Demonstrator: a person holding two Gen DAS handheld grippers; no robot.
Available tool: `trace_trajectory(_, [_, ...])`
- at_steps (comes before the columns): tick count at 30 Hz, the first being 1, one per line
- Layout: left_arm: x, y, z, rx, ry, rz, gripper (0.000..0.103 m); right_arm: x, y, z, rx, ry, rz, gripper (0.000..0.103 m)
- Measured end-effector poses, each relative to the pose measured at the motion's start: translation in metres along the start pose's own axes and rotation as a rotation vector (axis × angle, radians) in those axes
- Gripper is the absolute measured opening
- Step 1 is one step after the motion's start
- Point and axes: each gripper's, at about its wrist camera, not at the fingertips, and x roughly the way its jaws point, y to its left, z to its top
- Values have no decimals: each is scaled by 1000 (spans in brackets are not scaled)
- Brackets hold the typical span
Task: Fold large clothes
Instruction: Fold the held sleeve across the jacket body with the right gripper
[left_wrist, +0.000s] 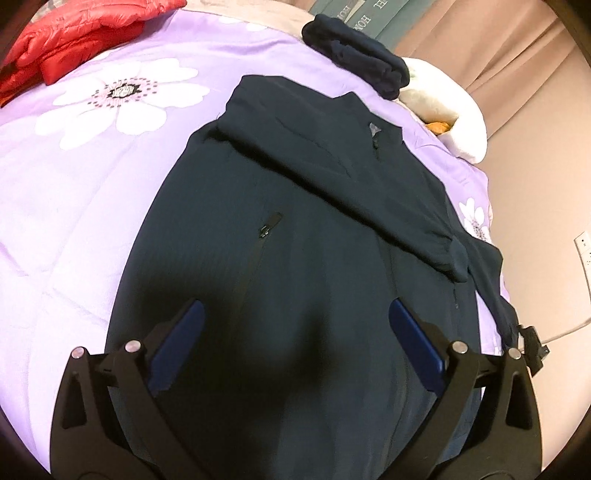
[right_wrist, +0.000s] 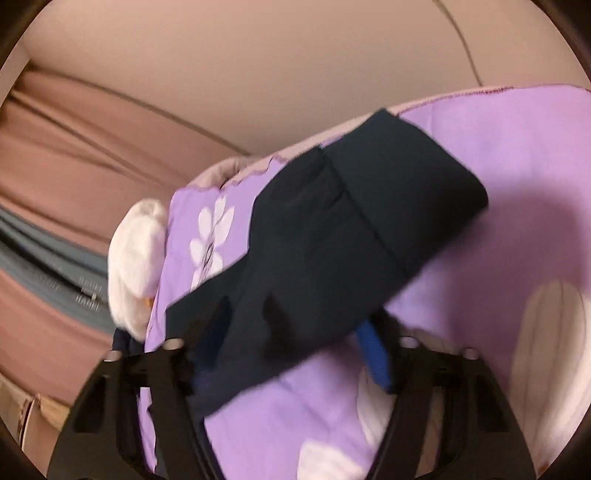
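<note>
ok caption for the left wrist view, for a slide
Open left gripper hovers over a navy jacket, one sleeve folded across, on the purple floral quilt.

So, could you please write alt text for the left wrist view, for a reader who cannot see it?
A dark navy jacket lies flat on a purple floral quilt, one sleeve folded across its chest. The open left gripper hovers over its lower half. A red puffer jacket and a folded dark garment lie beyond.

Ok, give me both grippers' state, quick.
Left gripper: open, fingers spread above the navy jacket, holding nothing.
Right gripper: a jacket sleeve lies between its fingers; blur hides whether they grip it.
</note>
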Motion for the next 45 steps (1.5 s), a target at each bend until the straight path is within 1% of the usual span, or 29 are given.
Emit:
trace_trajectory(1, [-2,-1,0,-2,-6,1,101,5,-1,2,17,-2,-13,25])
trace_trajectory(2, [-3,-1,1,-1,-9,2,101,7,-2,3,26,-3,-47,7])
trace_trajectory(3, [-3,-2,1,2,-11,3,101,5,-3,6,21,-12,-65,5])
trace_trajectory(5, [-3,-1,0,9,-8,7,101,-8,30,3,-113,-74,-58,3])
trace_trajectory(6, [-2,0,0,13,-7,8,101,-16,61,-1,-238,-101,-50,3])
trace_trajectory(8, [-1,2,1,15,-6,11,101,-28,109,-9,-393,-115,-22,3])
trace_trajectory(9, [-1,3,1,12,-7,6,101,-36,143,-18,-480,-115,22,3])
trace_trajectory(12, [-1,9,0,-6,-11,-18,101,-47,225,-51,-671,-108,97,3])
trace_trajectory(15, [-3,14,3,-22,-13,-39,101,-47,309,-106,-890,-63,165,3])
trace_trajectory(16, [-4,16,4,-25,-15,-42,101,-45,339,-135,-971,-29,203,3])
trace_trajectory(18, [-8,19,7,-29,-26,-47,101,-39,376,-182,-1085,22,251,3])
trace_trajectory(20, [-12,21,11,-34,-39,-50,101,-34,405,-250,-1223,90,302,3])
trace_trajectory(23, [-17,29,15,-55,-55,-52,101,-18,423,-346,-1413,182,330,3])
trace_trajectory(24, [-17,31,15,-63,-59,-50,101,-10,424,-371,-1456,224,326,6])
trace_trajectory(25, [-17,34,16,-68,-60,-47,101,0,418,-403,-1514,297,317,21])
trace_trajectory(26, [-15,38,17,-81,-56,-41,101,9,409,-430,-1564,370,292,43])
trace_trajectory(27, [-13,41,18,-91,-50,-40,101,15,396,-452,-1604,422,256,48])
trace_trajectory(28, [-12,44,19,-98,-43,-45,101,21,378,-473,-1643,466,228,50])
trace_trajectory(29, [-9,47,20,-103,-34,-48,101,24,360,-486,-1675,515,226,50])
trace_trajectory(30, [-6,50,21,-103,-26,-44,101,24,349,-492,-1691,539,226,50])
trace_trajectory(32, [0,52,27,-103,-14,-56,101,14,317,-479,-1684,576,235,50])
trace_trajectory(33, [2,53,31,-107,-11,-68,101,10,307,-469,-1660,597,251,50])
trace_trajectory(34, [5,53,36,-115,-10,-84,101,6,298,-450,-1620,612,266,51])
trace_trajectory(35, [11,52,44,-123,-9,-121,101,3,290,-428,-1572,616,271,54])
trace_trajectory(37, [23,44,60,-136,-6,-168,101,-3,278,-394,-1498,596,269,57])
trace_trajectory(40, [45,33,87,-156,4,-224,100,-15,257,-330,-1384,549,227,59])
trace_trajectory(41, [58,30,100,-184,20,-267,99,-16,250,-311,-1343,537,214,59])
trace_trajectory(42, [67,28,110,-210,29,-286,95,-16,245,-304,-1318,531,208,59])
trace_trajectory(45, [91,16,138,-230,39,-275,88,-20,223,-278,-1241,513,193,61])
